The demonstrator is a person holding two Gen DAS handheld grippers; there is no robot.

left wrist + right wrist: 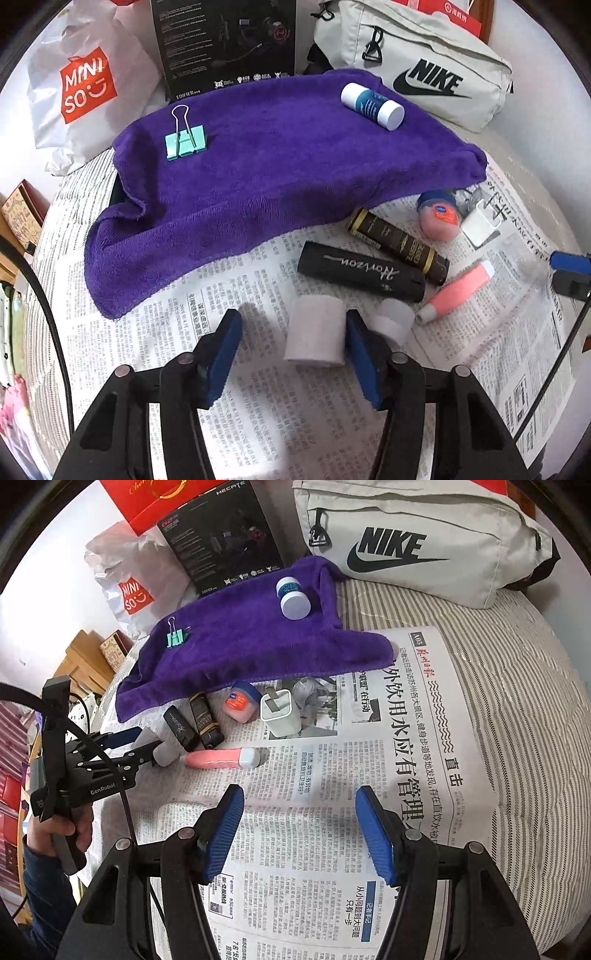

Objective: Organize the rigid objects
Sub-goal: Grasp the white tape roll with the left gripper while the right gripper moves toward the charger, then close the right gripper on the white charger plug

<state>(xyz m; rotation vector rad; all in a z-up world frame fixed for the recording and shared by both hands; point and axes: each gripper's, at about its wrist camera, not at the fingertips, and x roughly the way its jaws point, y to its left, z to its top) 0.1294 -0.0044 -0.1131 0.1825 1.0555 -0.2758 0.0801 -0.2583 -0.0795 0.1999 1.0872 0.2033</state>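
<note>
While L gripper (pixel 291 325) straddles pale cylindrical bottle (pixel 314 332), R pad (pixel 360 334) touching, other apart, R gripper (pixel 300 812) gapes over bare newspaper (pixel 388 775); pink tube (pixel 221 758) beyond its jaws.

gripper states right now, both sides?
Left gripper: open, jaws around the white cylinder, only one pad touching it.
Right gripper: open, nothing between the jaws, above the newspaper.
</note>
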